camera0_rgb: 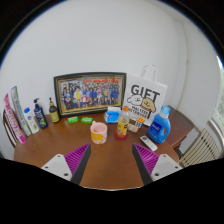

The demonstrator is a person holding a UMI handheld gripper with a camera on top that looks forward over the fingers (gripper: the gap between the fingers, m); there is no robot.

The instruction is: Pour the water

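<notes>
My gripper (112,165) is open above the brown wooden table (110,155), its two magenta-padded fingers (76,158) spread wide with nothing between them. Beyond the fingers stands a small pink-and-yellow cup (98,132). To its right is a bottle (123,124) with an orange label, and behind it a blue-and-white tub (112,115). A large blue jug (159,125) stands further right. All are well ahead of the fingertips and apart from them.
A framed group photo (89,94) leans against the wall. A white GIFT bag (145,97) stands at the back right. Several bottles (32,115) line the left side. Green blocks (80,120) lie before the photo. A remote (148,143) lies near the jug, and a radiator (203,147) stands on the right.
</notes>
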